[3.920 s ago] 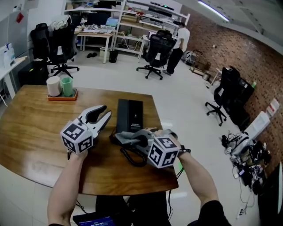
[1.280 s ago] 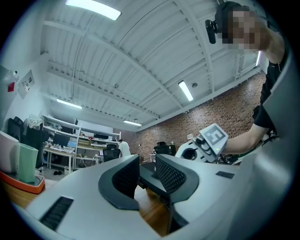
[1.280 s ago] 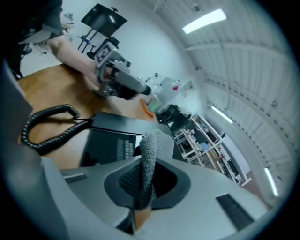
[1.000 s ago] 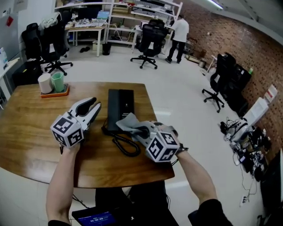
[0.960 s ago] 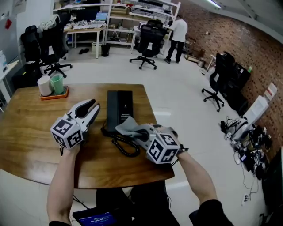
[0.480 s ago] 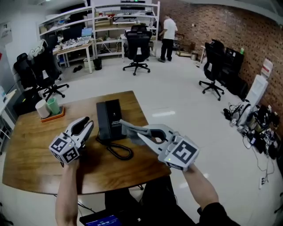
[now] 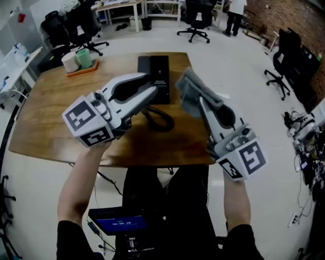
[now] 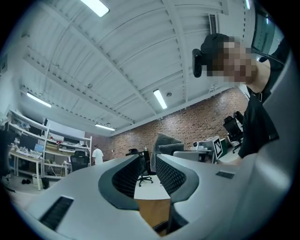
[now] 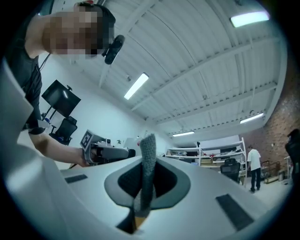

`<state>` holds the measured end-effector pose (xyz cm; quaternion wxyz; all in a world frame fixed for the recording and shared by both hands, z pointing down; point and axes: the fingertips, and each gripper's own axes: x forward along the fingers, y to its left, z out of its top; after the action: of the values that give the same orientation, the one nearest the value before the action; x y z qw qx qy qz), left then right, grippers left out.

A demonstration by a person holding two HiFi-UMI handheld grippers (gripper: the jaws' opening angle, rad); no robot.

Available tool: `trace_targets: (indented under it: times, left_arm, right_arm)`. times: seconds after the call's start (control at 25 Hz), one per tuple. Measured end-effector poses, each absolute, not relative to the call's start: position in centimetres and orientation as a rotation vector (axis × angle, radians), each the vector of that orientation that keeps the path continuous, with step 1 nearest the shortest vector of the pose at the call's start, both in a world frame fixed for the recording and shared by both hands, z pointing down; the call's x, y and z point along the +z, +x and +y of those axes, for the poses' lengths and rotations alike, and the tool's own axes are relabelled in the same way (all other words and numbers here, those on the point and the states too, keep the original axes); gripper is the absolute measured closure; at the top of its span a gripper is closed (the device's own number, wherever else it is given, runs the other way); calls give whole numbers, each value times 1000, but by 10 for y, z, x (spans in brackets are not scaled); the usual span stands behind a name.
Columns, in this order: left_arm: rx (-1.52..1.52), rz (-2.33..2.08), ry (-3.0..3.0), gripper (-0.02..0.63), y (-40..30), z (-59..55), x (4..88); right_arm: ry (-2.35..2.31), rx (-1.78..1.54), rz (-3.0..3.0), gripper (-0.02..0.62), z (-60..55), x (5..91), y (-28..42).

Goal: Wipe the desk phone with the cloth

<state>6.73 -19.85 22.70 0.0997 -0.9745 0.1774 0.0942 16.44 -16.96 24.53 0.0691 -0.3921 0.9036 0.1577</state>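
Note:
The black desk phone point(image 7: 156, 75) lies on the far side of the wooden table point(image 7: 51, 106), its coiled cord point(image 7: 161, 120) trailing toward me. Both grippers are held up in the air above the table, level with each other. My right gripper point(image 7: 195, 99) is shut on the grey cloth point(image 7: 189, 92), which stands up between its pads point(image 9: 147, 159). My left gripper point(image 7: 152, 89) is to the left of the cloth, with a narrow gap between its pads and nothing in it point(image 8: 149, 164). Both gripper views look up at the ceiling.
An orange tray point(image 7: 80, 70) with a white roll and a green cup sits at the table's far left corner. Black office chairs point(image 7: 195, 15), desks and shelving stand on the floor beyond. A person in a white shirt point(image 7: 236, 7) is at the back.
Both grippers have risen from the table toward the head camera. The right gripper has carried the cloth up off the phone. The head view now looks more steeply down.

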Motion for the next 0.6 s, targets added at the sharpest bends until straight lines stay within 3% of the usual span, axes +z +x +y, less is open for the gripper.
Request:
trace_targets:
  times: [0.6]
  left_arm:
    - [260, 566, -2869, 506, 60, -139, 217]
  right_arm:
    - [-983, 616, 2803, 572, -127, 242, 115]
